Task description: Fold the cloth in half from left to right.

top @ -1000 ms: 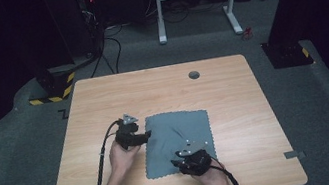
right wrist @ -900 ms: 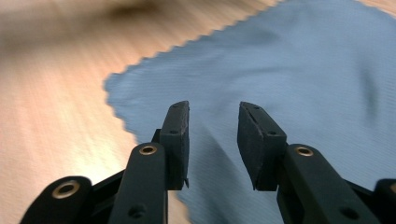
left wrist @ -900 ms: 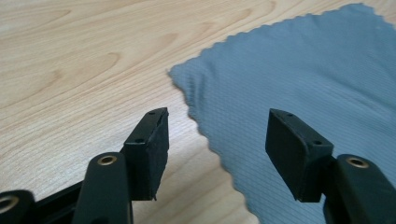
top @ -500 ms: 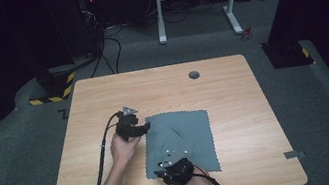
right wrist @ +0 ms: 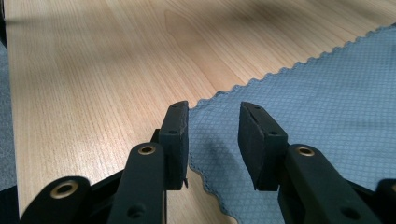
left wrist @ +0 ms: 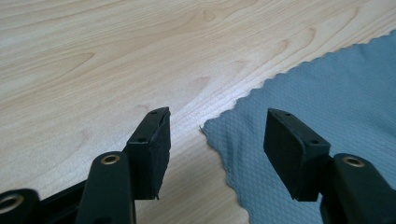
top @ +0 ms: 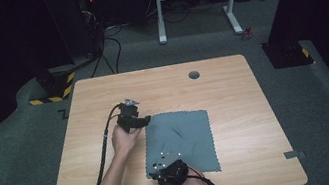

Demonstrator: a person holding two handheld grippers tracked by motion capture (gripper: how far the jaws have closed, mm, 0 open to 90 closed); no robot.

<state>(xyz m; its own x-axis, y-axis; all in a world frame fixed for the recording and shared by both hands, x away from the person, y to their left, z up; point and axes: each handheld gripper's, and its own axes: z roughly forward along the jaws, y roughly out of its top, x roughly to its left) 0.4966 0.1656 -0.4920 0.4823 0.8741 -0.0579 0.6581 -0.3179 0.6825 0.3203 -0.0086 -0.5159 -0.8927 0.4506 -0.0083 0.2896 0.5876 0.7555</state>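
Grey-blue cloth (top: 180, 140) is laid flat on the wooden table (top: 233, 91). Its corners are straddled by the left gripper (left wrist: 217, 135) and right gripper (right wrist: 212, 126), jaws parted.

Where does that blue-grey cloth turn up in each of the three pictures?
High view: the cloth lies flat at the table's centre, between both grippers.
Left gripper view: right side, one corner between the open jaws.
Right gripper view: right side, a corner at the jaws.
Shared landmark: its scalloped edge on the pale wooden table.
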